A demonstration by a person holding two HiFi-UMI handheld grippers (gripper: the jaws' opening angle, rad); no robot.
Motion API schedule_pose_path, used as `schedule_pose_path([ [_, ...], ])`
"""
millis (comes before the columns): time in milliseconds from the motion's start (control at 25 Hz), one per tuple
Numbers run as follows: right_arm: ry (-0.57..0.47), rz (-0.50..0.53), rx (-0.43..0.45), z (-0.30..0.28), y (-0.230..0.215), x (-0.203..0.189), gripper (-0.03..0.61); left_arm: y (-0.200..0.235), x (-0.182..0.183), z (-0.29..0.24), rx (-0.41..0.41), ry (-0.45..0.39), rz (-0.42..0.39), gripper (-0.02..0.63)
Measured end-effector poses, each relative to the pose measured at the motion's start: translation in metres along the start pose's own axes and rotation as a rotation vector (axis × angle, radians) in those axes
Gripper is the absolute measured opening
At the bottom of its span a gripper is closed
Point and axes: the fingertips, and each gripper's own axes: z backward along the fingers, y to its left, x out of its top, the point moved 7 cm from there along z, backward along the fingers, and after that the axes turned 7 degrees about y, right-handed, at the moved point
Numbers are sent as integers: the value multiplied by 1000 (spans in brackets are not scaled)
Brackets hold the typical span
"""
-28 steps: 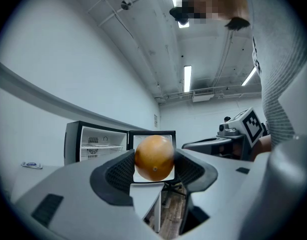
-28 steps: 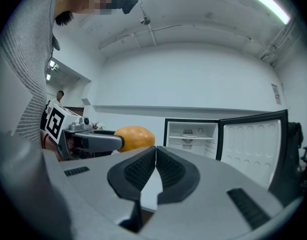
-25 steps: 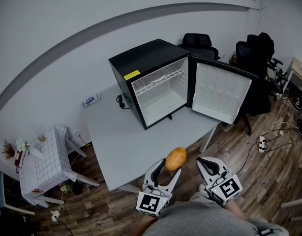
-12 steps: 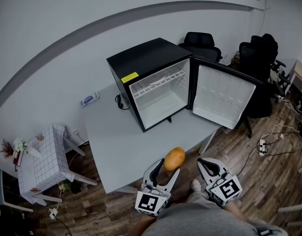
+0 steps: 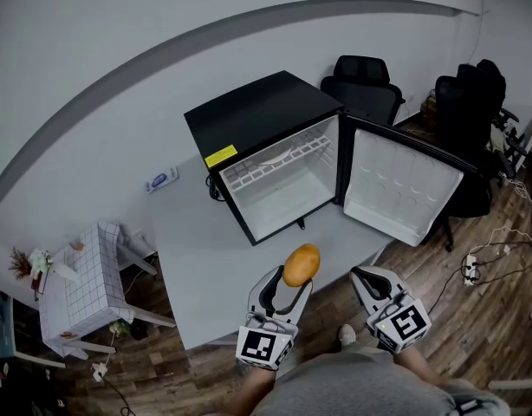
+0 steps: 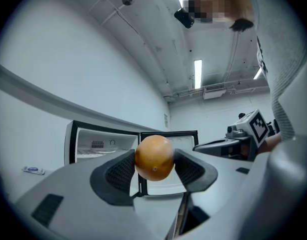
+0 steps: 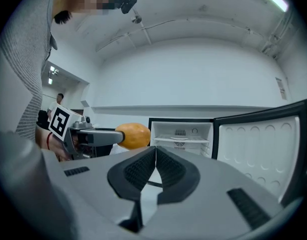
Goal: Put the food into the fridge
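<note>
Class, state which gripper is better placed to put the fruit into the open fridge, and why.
Left. The left gripper clamps the fruit, facing the open fridge; the right gripper is shut and empty.

The fridge (image 5: 266,159) stands on the table (image 5: 205,267), its door (image 5: 405,189) swung out to the right and office chairs (image 5: 363,85) behind it. At the table's near edge, the round fruit (image 5: 301,264) sits between the jaws of the left gripper (image 5: 292,279), with the right gripper (image 5: 367,277) beside it on the right. A side table (image 5: 75,284) stands on the floor to the left.
</note>
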Motion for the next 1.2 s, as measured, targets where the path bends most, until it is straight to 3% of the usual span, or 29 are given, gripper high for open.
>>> schedule_pose_path([
  [600,-15,-6,94,-42,-76,0,12,40,9,-87,168,-20,-38,258],
  [1200,-9,26,173,-77,-117,-5,12,97,2,-145,324,-11,-3,258],
])
